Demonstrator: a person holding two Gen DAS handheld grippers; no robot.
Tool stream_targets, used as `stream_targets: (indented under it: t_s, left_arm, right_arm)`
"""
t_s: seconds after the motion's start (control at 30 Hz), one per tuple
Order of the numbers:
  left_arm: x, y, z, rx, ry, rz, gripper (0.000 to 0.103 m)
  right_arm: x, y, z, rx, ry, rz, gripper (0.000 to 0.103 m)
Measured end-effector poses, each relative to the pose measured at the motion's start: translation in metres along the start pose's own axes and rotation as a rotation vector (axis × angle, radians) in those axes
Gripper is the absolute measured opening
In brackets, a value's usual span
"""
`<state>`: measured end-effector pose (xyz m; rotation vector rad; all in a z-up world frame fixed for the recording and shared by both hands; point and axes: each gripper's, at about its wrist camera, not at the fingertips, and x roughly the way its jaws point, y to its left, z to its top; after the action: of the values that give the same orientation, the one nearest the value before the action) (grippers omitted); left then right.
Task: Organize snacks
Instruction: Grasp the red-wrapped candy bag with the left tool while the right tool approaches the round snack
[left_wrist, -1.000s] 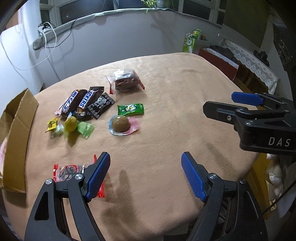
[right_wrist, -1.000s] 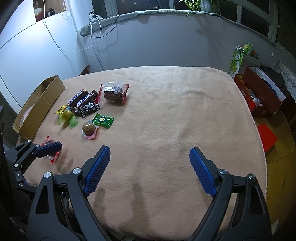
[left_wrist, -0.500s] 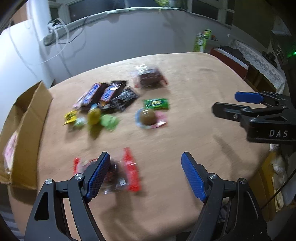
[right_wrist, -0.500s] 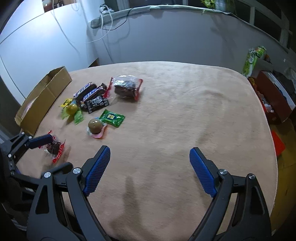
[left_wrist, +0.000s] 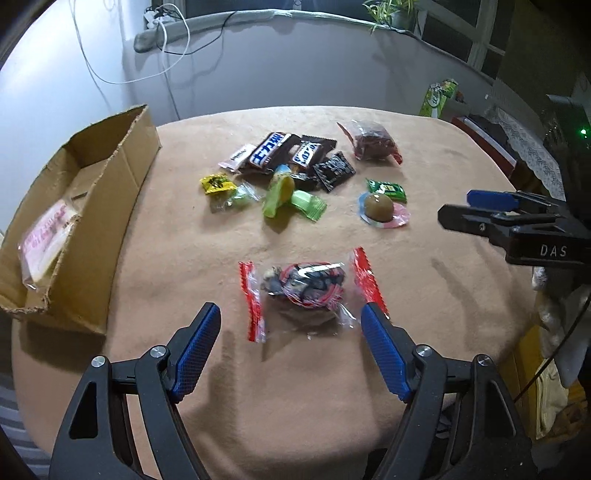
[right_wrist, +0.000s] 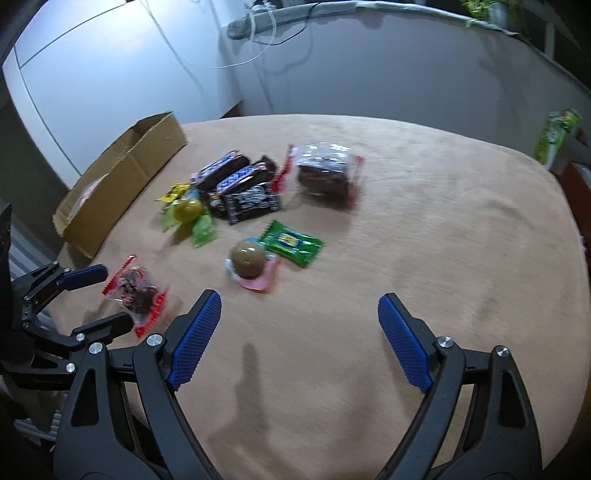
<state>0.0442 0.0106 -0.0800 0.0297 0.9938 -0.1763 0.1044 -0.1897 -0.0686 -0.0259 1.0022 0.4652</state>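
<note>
A clear snack packet with red ends (left_wrist: 306, 286) lies on the tan table just ahead of my open left gripper (left_wrist: 291, 347); it also shows in the right wrist view (right_wrist: 135, 291). Farther back lie chocolate bars (left_wrist: 280, 153), green candies (left_wrist: 288, 195), a brown ball sweet on pink wrap (left_wrist: 380, 208) and a dark snack bag (left_wrist: 373, 144). My right gripper (right_wrist: 299, 343) is open and empty above bare cloth, near the ball sweet (right_wrist: 248, 260). It shows at the right in the left wrist view (left_wrist: 491, 210).
An open cardboard box (left_wrist: 92, 199) stands at the table's left edge with a pink packet (left_wrist: 44, 240) inside. The table's front and right edges drop off close by. A green carton (left_wrist: 439, 96) and red boxes stand beyond the far right edge.
My left gripper has swung left and forward, so the red-ended packet now lies centred between its fingers. My right gripper has moved closer to the snacks.
</note>
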Motion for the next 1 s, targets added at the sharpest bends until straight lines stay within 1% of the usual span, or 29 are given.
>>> stream_targets:
  t_s: [0.07,0.1,0.13,0.23,0.33,0.43,0.47,0.53,0.57,0.63,0.73,0.87,0.9,0.93,0.97,1.0]
  left_arm:
    - [0.002,0.006,0.005,-0.042,0.003,-0.027,0.078]
    - [0.004,0.006,0.009,-0.052,0.001,-0.04,0.078]
    - [0.006,0.005,0.012,-0.045,-0.008,-0.035,0.076]
    - [0.012,0.004,0.014,-0.039,-0.006,-0.042,0.074]
    - [0.015,0.006,0.014,-0.055,-0.005,-0.057,0.073]
    - [0.019,0.008,0.01,-0.073,0.007,-0.096,0.073]
    - [0.02,0.009,0.009,-0.081,0.011,-0.103,0.073]
    - [0.02,0.009,0.009,-0.091,0.001,-0.11,0.073]
    - [0.02,0.006,0.011,-0.081,-0.009,-0.113,0.073]
    - [0.021,0.003,0.012,-0.069,-0.016,-0.112,0.073]
    - [0.027,0.002,0.014,-0.077,-0.019,-0.118,0.073]
    - [0.028,0.001,0.012,-0.07,-0.034,-0.105,0.064]
    - [0.028,0.0,0.012,-0.067,-0.036,-0.107,0.063]
    - [0.028,-0.001,0.011,-0.061,-0.039,-0.104,0.062]
    - [0.027,-0.001,0.009,-0.056,-0.043,-0.098,0.06]
    - [0.028,-0.001,0.009,-0.055,-0.046,-0.095,0.06]
  right_arm:
    - [0.007,0.004,0.004,-0.009,0.01,0.022,0.082]
    - [0.011,0.007,0.006,-0.014,0.016,0.029,0.077]
    - [0.014,0.008,0.007,-0.017,0.02,0.034,0.074]
    - [0.024,0.016,0.012,-0.031,0.039,0.067,0.069]
    - [0.031,0.024,0.016,-0.058,0.047,0.067,0.068]
    - [0.04,0.027,0.019,-0.068,0.064,0.077,0.067]
    - [0.043,0.028,0.02,-0.07,0.07,0.08,0.065]
    - [0.05,0.03,0.022,-0.072,0.081,0.085,0.059]
    - [0.052,0.03,0.023,-0.074,0.085,0.086,0.059]
    - [0.055,0.032,0.025,-0.079,0.082,0.075,0.059]
    - [0.058,0.034,0.027,-0.088,0.077,0.062,0.057]
    - [0.062,0.042,0.027,-0.135,0.073,0.032,0.056]
    - [0.062,0.044,0.027,-0.15,0.073,0.023,0.054]
    - [0.062,0.048,0.026,-0.174,0.073,0.004,0.048]
    - [0.063,0.052,0.026,-0.189,0.072,-0.009,0.045]
    - [0.063,0.054,0.025,-0.202,0.07,-0.016,0.045]
